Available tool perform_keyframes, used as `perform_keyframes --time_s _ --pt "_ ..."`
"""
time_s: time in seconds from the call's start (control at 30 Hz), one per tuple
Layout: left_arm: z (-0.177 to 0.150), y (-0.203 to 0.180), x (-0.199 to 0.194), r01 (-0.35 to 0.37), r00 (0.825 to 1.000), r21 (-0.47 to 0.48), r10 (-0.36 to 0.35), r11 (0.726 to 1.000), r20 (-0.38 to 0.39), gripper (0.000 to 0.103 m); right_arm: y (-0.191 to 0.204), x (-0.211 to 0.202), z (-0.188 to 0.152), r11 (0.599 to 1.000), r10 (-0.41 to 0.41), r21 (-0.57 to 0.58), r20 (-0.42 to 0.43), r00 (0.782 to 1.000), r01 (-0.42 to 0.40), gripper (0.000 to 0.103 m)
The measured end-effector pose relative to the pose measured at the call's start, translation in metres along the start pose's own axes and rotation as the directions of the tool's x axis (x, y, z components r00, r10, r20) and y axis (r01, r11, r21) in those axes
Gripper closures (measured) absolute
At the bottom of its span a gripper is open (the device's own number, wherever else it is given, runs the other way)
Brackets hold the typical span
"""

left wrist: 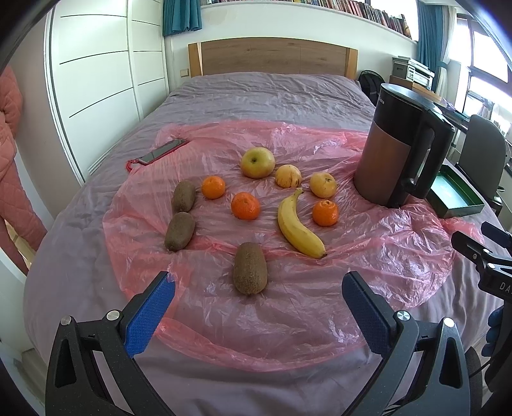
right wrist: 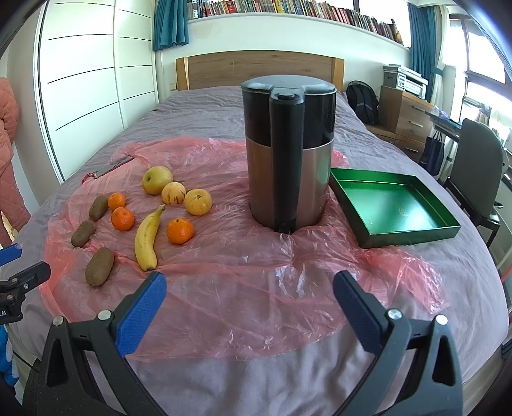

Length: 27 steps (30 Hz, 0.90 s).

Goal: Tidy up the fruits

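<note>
Both tools idle above the near bed edge: left gripper (left wrist: 258, 289) and right gripper (right wrist: 249, 288) have fingers spread wide, holding nothing. Nearest kiwi (left wrist: 250, 268) lies just ahead of the left gripper, likely first pick. Beyond, banana (left wrist: 299, 224), tangerines and apple (left wrist: 257, 162) lie scattered on the pink plastic sheet (left wrist: 384, 256); green tray (right wrist: 393, 208), probably the destination, sits empty past the kettle (right wrist: 289, 153).

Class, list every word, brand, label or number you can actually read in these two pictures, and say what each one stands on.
"DA": white letters, cut off at the edge, on the right gripper, seen from the left wrist.
".AI": white letters, cut off, on the left gripper, seen from the right wrist.
"...dea": partial brand on the kettle; the start is hidden.
Book spines on the shelf: too small to read.
</note>
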<state>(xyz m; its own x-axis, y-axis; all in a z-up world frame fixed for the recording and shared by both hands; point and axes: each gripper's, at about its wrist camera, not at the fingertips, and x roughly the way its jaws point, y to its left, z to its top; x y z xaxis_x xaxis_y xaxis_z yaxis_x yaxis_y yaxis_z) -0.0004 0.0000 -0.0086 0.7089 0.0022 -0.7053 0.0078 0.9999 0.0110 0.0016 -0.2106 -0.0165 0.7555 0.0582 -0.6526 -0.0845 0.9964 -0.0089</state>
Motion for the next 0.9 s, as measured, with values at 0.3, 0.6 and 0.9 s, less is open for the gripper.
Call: perform_keyframes --time_s 0.3,0.6,0.9 --pt "-0.0016 0.0017 0.003 -0.008 1.0 -0.005 0.008 1.0 -0.009 0.001 -0.0006 -0.0014 0.0019 1.0 0.0 0.002 0.0 1.0 0.0 0.0" --pt "-0.0014 0.0017 0.0031 -0.01 1.0 -0.005 0.01 1.0 -0.016 0.001 -0.002 0.0001 -0.0009 1.0 0.0 0.002 -0.001 1.0 0.0 0.0" --pt "-0.0016 0.0021 0.0043 -0.008 1.0 -0.006 0.008 1.0 -0.023 0.001 -0.002 0.0004 -0.0003 1.0 -0.001 0.002 -0.001 1.0 0.001 0.0"
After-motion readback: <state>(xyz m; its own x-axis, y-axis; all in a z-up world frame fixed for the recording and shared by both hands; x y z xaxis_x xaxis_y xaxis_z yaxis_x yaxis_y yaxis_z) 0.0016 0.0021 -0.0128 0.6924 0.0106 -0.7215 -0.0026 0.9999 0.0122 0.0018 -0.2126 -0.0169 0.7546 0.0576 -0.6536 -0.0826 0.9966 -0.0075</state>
